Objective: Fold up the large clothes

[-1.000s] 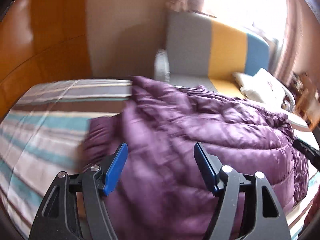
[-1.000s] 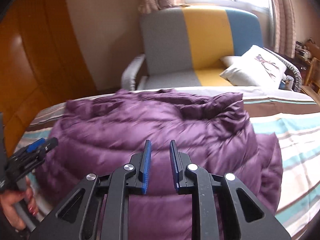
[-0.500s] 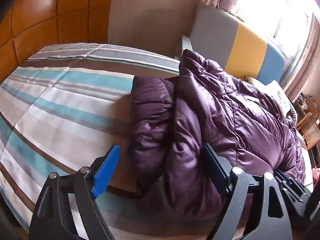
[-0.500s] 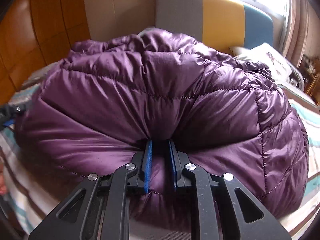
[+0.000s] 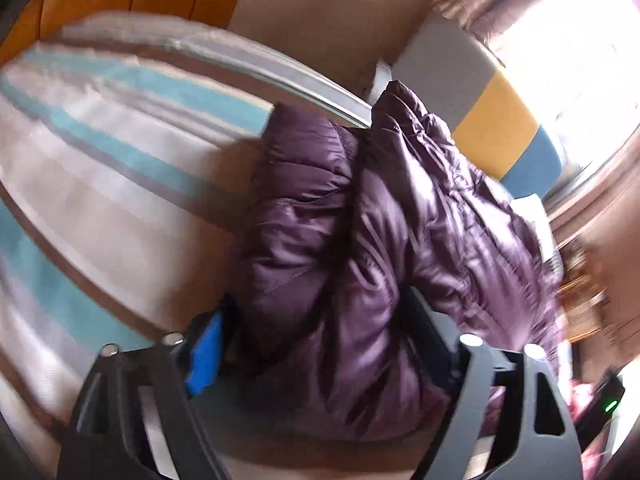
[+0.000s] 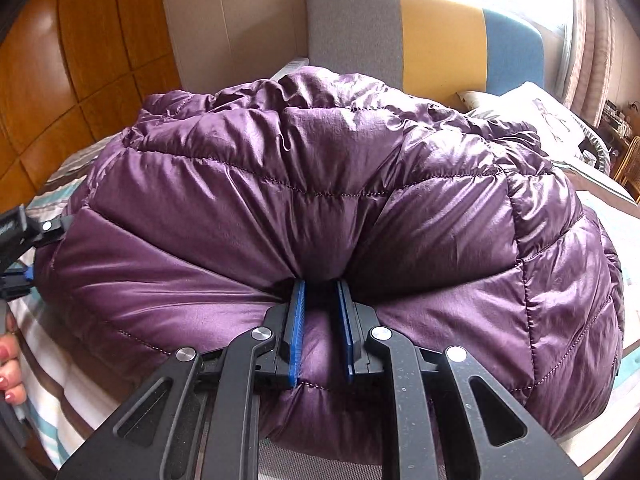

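Observation:
A puffy purple down jacket [image 6: 312, 184] lies bunched on the striped bed [image 5: 100, 184]. My right gripper [image 6: 320, 292] is shut on a fold of its near edge, and the fabric bulges between the blue pads. In the left wrist view my left gripper [image 5: 316, 320] is open wide, its fingers on either side of the jacket's [image 5: 380, 240] left end. The fabric fills the gap between them. The left gripper also shows at the left edge of the right wrist view [image 6: 20, 252], beside the jacket.
A grey, yellow and blue sofa [image 6: 420, 36] with a white pillow [image 6: 536, 116] stands behind the bed. Wooden wall panels [image 6: 80, 60] are at the left. The bright window [image 5: 560, 40] is at the far right. The person's hand [image 6: 10, 364] shows at the lower left.
My left gripper has pushed forward onto the jacket's left end, so fabric now sits between its open fingers. My right gripper stays shut on the jacket's edge, now seen closer.

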The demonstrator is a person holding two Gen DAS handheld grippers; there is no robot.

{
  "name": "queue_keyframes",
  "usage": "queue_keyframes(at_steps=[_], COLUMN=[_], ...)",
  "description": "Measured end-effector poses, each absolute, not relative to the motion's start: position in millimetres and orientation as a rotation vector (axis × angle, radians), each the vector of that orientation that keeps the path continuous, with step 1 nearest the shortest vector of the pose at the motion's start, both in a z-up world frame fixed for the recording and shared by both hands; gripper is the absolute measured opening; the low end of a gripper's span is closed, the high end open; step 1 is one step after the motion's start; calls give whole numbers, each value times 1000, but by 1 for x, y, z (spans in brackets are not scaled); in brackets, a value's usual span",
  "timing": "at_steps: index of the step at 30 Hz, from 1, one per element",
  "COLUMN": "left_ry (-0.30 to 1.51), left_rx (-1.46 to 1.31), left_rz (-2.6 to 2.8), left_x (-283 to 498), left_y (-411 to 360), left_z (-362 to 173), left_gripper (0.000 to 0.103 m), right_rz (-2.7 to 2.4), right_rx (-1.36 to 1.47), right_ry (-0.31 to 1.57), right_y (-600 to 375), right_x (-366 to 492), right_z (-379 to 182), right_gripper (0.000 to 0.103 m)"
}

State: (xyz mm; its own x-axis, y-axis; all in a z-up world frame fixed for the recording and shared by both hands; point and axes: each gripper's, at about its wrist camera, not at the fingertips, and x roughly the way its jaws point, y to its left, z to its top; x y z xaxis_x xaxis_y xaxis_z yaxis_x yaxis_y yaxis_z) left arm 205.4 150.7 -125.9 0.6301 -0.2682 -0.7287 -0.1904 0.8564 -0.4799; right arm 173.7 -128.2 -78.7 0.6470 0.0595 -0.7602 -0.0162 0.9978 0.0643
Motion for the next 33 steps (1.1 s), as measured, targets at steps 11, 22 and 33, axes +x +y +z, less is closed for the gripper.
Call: queue_keyframes(at_steps=[11,22,33], left_ry=[781,605,453], left_rx=[-745,-559,-322], left_rz=[-110,-114,-187], left_x=[213,173,158], left_y=[144,118,54], left_z=[-131,-74,-7], left_gripper=[20,17,17], right_rz=[39,-10,-182], right_rx=[46,49,48], right_ry=[864,778,766], right_y=[-125,-133,-194], right_x=[174,157,144], right_z=[-79,-57,-45], right_gripper=[16,16,16])
